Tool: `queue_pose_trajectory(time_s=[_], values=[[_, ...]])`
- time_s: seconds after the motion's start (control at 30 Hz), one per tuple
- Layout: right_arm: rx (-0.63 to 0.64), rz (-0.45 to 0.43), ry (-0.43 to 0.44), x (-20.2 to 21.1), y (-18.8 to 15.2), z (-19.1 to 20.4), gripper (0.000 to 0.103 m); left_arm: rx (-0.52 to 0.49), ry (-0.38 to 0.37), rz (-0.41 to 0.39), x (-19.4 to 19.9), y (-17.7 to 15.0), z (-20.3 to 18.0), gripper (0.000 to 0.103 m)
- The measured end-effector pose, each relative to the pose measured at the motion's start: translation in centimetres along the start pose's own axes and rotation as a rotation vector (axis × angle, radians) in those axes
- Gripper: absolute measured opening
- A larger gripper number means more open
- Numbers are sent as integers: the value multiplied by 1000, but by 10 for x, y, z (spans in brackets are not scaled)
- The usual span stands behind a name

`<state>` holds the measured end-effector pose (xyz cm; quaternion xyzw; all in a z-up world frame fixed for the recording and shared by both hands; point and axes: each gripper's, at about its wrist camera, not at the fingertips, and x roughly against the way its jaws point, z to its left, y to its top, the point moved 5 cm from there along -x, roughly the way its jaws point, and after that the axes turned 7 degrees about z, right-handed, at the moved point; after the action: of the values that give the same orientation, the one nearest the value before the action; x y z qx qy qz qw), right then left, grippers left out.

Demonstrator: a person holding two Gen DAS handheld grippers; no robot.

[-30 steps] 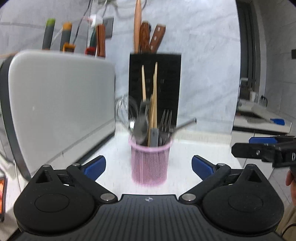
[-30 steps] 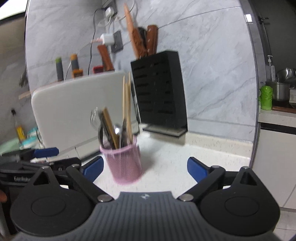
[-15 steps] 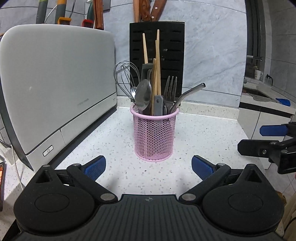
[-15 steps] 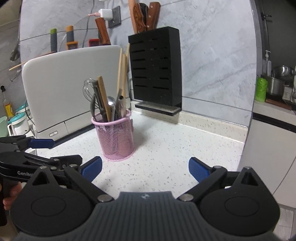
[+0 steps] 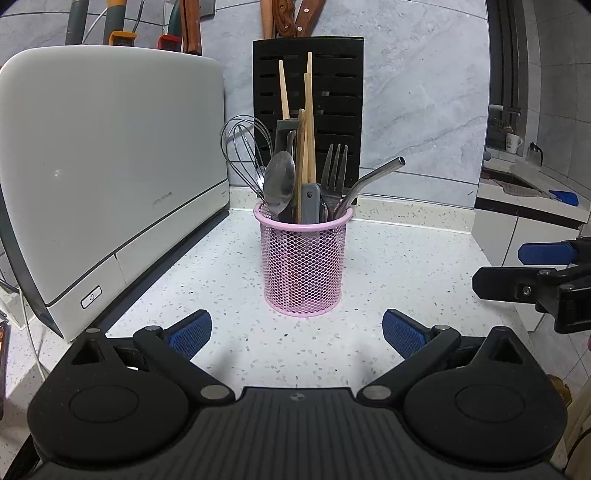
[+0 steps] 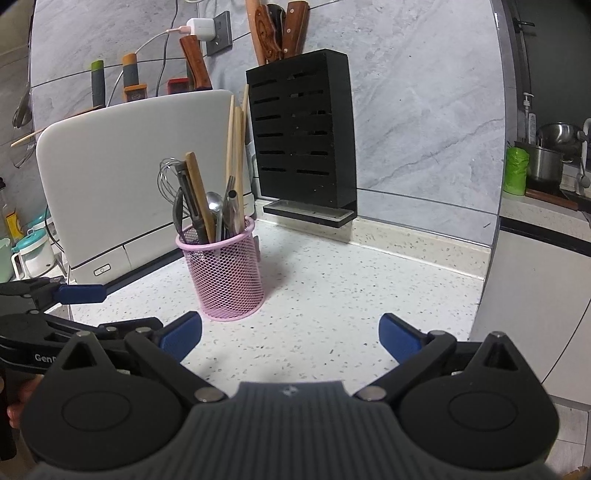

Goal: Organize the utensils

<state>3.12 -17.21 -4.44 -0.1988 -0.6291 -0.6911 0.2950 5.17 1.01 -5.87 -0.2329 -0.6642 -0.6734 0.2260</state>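
Pink mesh holder: one, upright on the speckled white bench, just ahead of both grippers and touching neither.
Contents, all standing in the holder: wire whisk at the left; steel spoon, bowl up; wooden chopsticks, tallest items; grey-handled tool at the front; fork, tines up; bent metal straw leaning out to the right.
Left gripper: jaws spread wide, blue pads to either side of the holder's base, nothing held. In the right wrist view it shows at the left edge, its black body bearing white lettering cut off after "Gen".
Right gripper: jaws spread wide, empty, over bare bench to the right of the holder.
White appliance: left of the holder, near it; small grey lettering on its side too small to read; power-symbol button on its lower front corner.
Black slotted knife block: behind the holder against the grey marble wall, wooden handles rising from its top.
White charger: plugged into a grey wall socket above the appliance.
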Motion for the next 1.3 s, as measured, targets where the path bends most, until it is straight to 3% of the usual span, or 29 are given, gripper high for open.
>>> queue_pose_trajectory(time_s=[1.3], values=[[-5, 10, 8, -1, -2, 4, 99, 10, -1, 0, 2, 1, 3, 103]])
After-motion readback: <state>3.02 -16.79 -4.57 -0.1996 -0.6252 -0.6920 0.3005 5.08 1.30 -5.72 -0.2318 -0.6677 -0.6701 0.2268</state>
